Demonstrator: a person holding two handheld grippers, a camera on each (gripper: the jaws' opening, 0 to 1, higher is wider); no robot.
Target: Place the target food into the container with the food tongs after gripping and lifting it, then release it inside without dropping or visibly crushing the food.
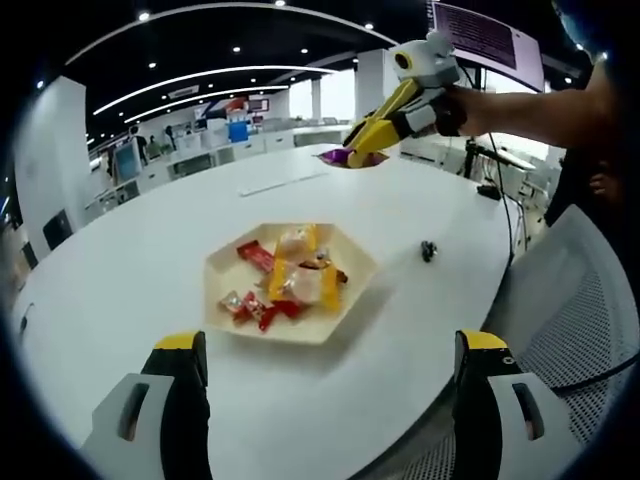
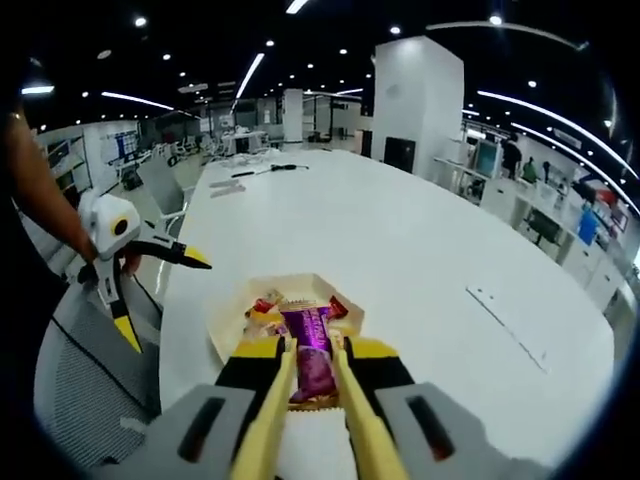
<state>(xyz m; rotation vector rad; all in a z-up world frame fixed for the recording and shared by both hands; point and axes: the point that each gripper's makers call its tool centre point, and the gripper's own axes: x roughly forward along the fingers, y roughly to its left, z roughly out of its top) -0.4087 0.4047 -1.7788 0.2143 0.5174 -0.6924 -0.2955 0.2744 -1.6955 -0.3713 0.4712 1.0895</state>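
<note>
A beige hexagonal tray (image 1: 222, 262) with several wrapped snacks (image 1: 290, 275) sits mid-table. My left gripper (image 1: 331, 342) hangs open in front of it, jaws wide apart and holding nothing. My right gripper (image 1: 420, 95) reaches in from the upper right, shut on yellow food tongs (image 1: 375, 128). The tongs pinch a purple wrapped snack (image 1: 345, 157) held in the air beyond the tray. In the right gripper view the right gripper (image 2: 315, 352) holds the tongs (image 2: 272, 400) with the purple snack (image 2: 310, 358) just above the tray (image 2: 225, 320). The left gripper (image 2: 170, 305) is open at the left.
The round white table (image 1: 120, 270) carries a small black object (image 1: 428, 250), a thin white strip (image 1: 280, 183) and cables (image 1: 490, 190) near its far edge. A white mesh chair (image 1: 580, 320) stands close by the table's edge. A person's arm (image 1: 530, 105) holds the right gripper.
</note>
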